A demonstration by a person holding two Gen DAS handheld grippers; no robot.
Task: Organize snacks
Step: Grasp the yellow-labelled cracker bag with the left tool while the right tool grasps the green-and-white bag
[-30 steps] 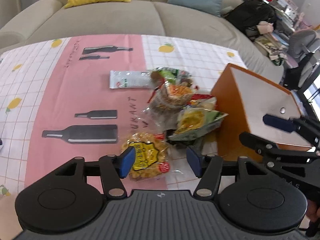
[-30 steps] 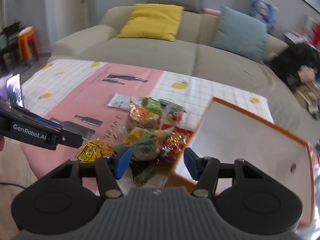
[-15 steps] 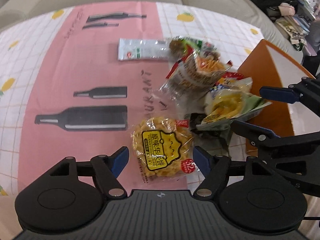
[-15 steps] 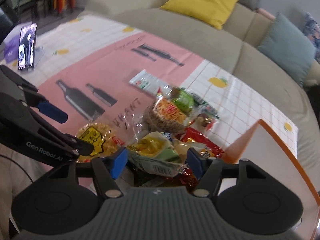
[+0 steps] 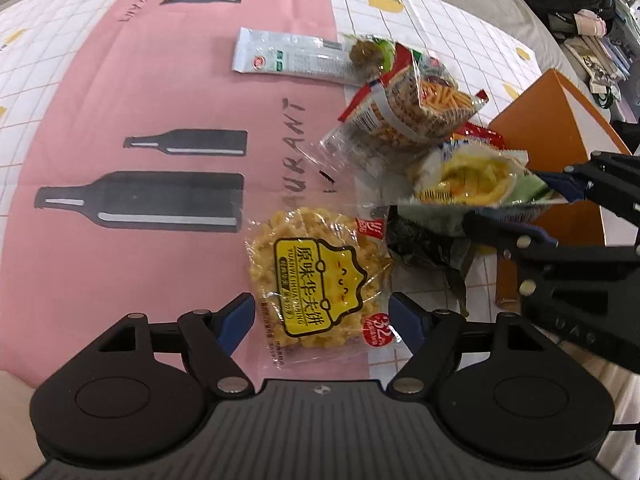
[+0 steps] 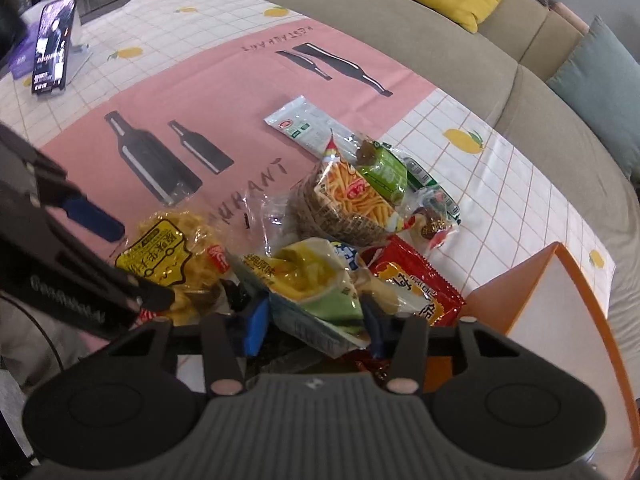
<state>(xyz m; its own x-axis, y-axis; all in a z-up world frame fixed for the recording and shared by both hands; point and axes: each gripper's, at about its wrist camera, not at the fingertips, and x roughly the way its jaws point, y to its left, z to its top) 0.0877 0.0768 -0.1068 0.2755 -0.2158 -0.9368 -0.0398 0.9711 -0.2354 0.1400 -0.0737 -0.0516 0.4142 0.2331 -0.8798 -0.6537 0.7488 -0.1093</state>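
Observation:
A pile of snack packets lies on the pink and white tablecloth beside an orange box (image 5: 560,128). My left gripper (image 5: 320,316) points steeply down with its jaws opening wide. A yellow cracker packet (image 5: 320,284) lies flat between its fingers, which stand beside it without pressing. My right gripper (image 6: 316,328) is closing on the near end of a yellow-green packet (image 6: 312,284), with a pad against each side. From the left wrist view, the right gripper (image 5: 520,208) comes in from the right, its fingers above and below that yellow-green packet (image 5: 472,176).
Further back in the pile are a noodle-snack bag (image 6: 352,196), a red packet (image 6: 416,280) and a white sachet (image 5: 288,56). The orange box (image 6: 560,308) stands at the right. A phone (image 6: 52,48) leans at the far left, and a sofa runs behind the table.
Both grippers have come down closer to the pile. The left jaws widened around the yellow cracker packet. The right swung left from the box and narrowed onto the yellow-green packet.

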